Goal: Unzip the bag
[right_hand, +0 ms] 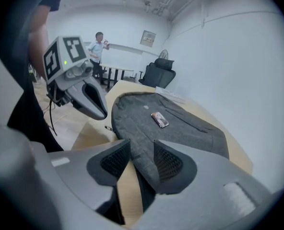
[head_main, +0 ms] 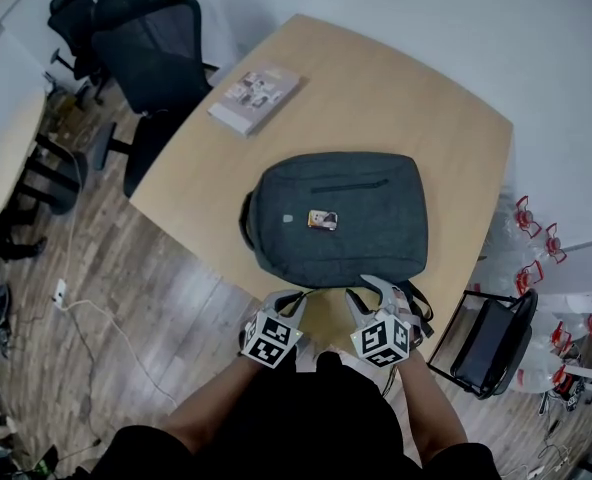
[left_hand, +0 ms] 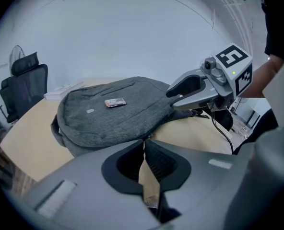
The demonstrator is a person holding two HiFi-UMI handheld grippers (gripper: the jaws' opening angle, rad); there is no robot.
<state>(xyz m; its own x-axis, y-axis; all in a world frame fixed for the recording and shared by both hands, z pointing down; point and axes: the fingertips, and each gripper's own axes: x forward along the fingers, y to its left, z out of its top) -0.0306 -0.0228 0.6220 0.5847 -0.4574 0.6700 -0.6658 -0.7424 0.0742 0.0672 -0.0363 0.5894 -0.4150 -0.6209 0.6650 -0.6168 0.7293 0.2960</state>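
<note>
A grey backpack (head_main: 336, 218) lies flat on the wooden table (head_main: 396, 98), with a small printed tag (head_main: 322, 220) on its front. Both grippers hover at its near edge. My left gripper (head_main: 291, 299) has its jaws together at the bag's rim (left_hand: 113, 114); in the left gripper view the tips (left_hand: 144, 142) meet, and I cannot tell whether anything thin is pinched. My right gripper (head_main: 364, 290) stands open with a clear gap (right_hand: 142, 145). The bag's edge (right_hand: 171, 128) shows beyond that gap, untouched by the pads. Each gripper appears in the other's view, the right gripper (left_hand: 195, 90) and the left gripper (right_hand: 91, 99).
A book (head_main: 254, 98) lies at the table's far left corner. Black office chairs (head_main: 141, 28) stand beyond it. A black folding stool (head_main: 491, 340) is close by the table's right side. A cable (head_main: 86, 308) runs over the wood floor. A person (right_hand: 99, 44) stands far off.
</note>
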